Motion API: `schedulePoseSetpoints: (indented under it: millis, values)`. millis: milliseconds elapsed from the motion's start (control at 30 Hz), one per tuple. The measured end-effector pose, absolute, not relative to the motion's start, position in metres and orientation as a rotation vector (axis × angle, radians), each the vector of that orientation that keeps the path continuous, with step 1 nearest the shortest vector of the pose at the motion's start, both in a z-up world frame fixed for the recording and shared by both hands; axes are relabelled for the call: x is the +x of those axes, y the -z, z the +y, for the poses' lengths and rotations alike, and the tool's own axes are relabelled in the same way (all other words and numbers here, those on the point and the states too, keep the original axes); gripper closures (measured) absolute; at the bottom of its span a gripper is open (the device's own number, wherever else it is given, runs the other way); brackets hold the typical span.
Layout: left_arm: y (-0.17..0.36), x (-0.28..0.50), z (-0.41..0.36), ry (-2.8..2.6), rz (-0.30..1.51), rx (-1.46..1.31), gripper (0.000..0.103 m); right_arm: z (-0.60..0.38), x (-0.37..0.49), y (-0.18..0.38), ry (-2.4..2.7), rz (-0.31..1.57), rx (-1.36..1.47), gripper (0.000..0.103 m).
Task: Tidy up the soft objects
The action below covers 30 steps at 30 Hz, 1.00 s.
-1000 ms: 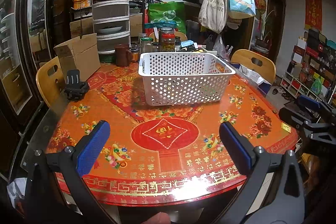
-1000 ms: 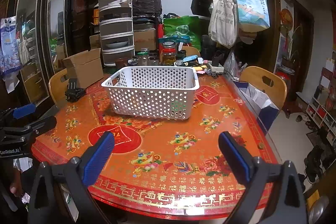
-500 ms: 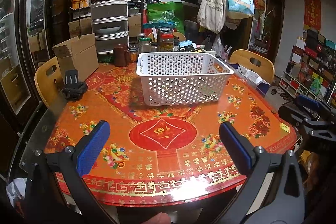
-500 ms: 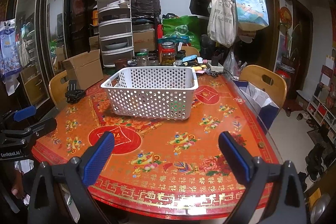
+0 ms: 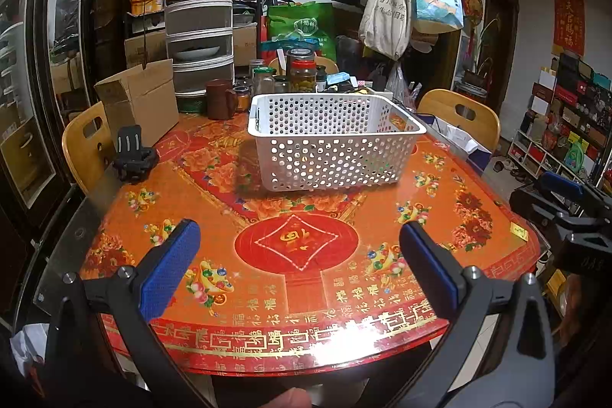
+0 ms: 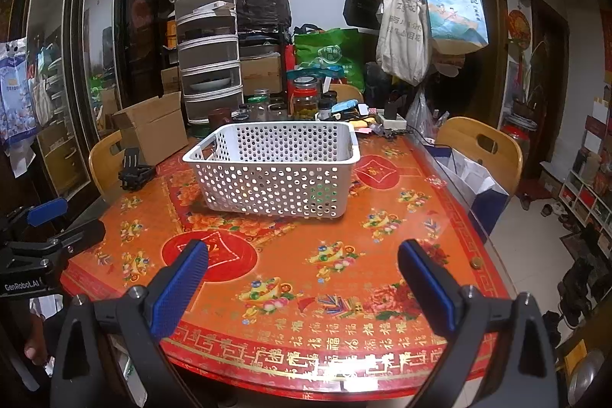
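Observation:
A white perforated basket (image 5: 336, 140) stands on the orange-red patterned table (image 5: 298, 278), toward its far middle; it also shows in the right wrist view (image 6: 275, 174). No soft objects show on the table. My left gripper (image 5: 300, 251) is open and empty, held over the table's near edge. My right gripper (image 6: 302, 266) is open and empty, also over the near edge, right of the left one. Each gripper shows at the side of the other's view (image 5: 566, 201), (image 6: 42, 232).
A black clip-like mount (image 5: 134, 155) and a cardboard box (image 5: 141, 102) sit at the table's left. Jars (image 5: 302, 75), a brown mug (image 5: 220, 100) and stacked drawers (image 5: 199, 21) crowd the far edge. Wooden chairs (image 5: 459, 113) flank the table. Bags hang from a coat rack (image 5: 397, 2).
Both views have shifted slightly; the basket sits a touch further left in the left wrist view. Both grippers stay open and empty.

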<state>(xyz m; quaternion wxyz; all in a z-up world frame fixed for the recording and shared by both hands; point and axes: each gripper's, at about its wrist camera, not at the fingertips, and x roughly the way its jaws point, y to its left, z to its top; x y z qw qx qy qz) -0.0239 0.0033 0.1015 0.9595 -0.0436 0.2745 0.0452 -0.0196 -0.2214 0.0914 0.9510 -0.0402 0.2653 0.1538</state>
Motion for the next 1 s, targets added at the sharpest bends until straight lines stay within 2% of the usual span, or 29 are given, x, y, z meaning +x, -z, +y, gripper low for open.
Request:
schedulePoseSetpoints:
  millis: [1000]
  values:
    - [-0.0938, -0.0219, 0.0017, -0.085, 0.554, -0.078, 0.000, -0.2211, -0.0176, -0.0871, -0.318, 0.553, -0.087, 0.004]
